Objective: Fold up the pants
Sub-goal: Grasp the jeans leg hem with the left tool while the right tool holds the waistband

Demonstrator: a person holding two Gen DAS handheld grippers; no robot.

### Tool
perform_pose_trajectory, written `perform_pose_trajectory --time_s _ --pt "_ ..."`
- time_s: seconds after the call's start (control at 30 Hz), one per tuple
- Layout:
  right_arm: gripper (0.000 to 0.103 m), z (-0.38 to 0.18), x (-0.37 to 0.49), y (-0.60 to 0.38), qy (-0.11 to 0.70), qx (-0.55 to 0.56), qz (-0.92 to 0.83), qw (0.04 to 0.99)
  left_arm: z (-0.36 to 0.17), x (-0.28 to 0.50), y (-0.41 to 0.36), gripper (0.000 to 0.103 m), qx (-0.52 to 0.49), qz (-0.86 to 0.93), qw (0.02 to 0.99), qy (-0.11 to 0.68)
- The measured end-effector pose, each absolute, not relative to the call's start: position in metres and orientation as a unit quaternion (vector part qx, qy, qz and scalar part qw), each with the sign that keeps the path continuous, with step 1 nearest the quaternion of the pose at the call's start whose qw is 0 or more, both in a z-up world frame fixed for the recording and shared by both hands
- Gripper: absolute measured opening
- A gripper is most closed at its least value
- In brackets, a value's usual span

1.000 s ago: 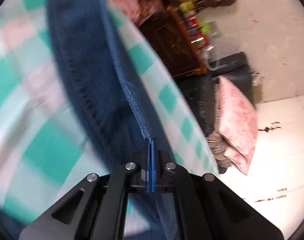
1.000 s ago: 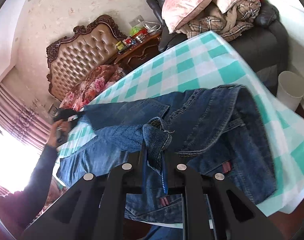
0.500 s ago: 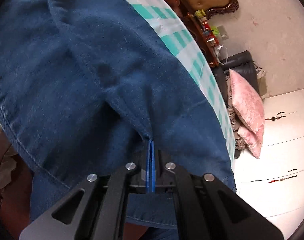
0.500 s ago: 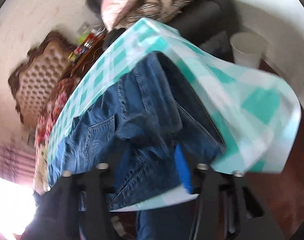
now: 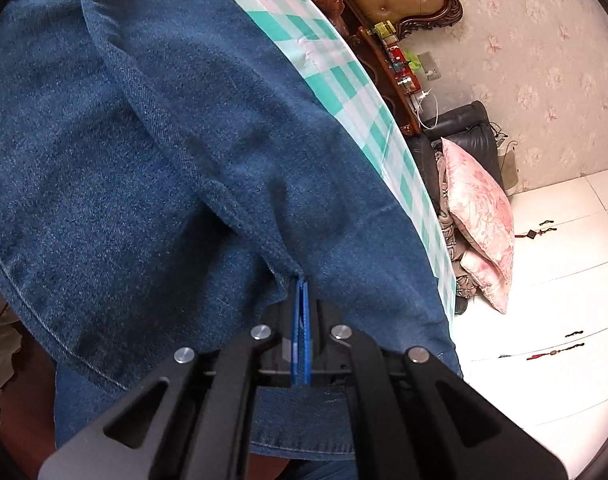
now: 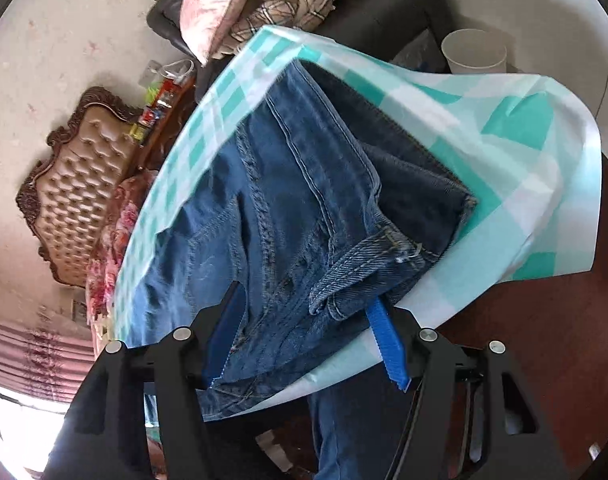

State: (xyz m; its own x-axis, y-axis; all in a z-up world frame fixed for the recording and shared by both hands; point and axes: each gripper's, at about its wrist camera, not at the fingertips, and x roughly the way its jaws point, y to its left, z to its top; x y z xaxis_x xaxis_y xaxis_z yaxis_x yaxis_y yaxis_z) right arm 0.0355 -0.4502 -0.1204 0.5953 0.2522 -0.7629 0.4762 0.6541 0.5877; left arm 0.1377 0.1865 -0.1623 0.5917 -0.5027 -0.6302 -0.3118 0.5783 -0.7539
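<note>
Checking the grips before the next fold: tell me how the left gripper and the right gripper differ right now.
The left gripper is shut, its blue pads pinching a fold of the jeans. The right gripper stands open, jaws closing, with the waistband between its pads but not pressed. Both have black bodies and hang over the jeans on the checked cloth.

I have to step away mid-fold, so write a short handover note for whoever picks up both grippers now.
Left gripper: shut on a fold of the blue denim jeans.
Right gripper: jaws closing, waistband between the fingers, not pinched.
Jeans lie on the teal-and-white checked tablecloth, one part hanging over the near edge.
Done: the jeans look doubled lengthwise.
Left: regrip the waistband, fold across, smooth flat.
</note>
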Motion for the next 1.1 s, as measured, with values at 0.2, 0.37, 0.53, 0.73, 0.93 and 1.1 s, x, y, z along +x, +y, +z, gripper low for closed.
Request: perform_pose_trajectory --time_s 0.2,0.37,0.53,0.73,0.93,1.1 --pt "0.013 -0.053 0.067 -0.435 0.398 0.327 -0.049 0.856 -0.125 0.15 0.188 0.0 -0.422 -0.073 0.796 0.428" --pt "0.013 -0.021 0.056 -0.454 0.365 0.313 -0.075 0.874 -0.089 0.096 0.183 0.001 -0.429 -0.073 0.801 0.411" --pt "0.013 -0.1 0.058 -0.465 0.455 0.3 -0.13 0.829 -0.161 0.075 0.169 0.0 -0.441 -0.057 0.754 0.484" --pt "0.012 -0.093 0.044 -0.463 0.436 0.292 -0.129 0.841 -0.163 0.07 0.173 0.001 -0.443 -0.059 0.758 0.476" --pt "0.012 -0.077 0.045 -0.465 0.431 0.274 -0.137 0.849 -0.154 0.06 0.168 0.001 -0.435 -0.05 0.765 0.473" --pt "0.012 -0.057 0.038 -0.457 0.416 0.272 -0.12 0.859 -0.135 0.053 0.164 0.001 -0.433 -0.047 0.775 0.457"
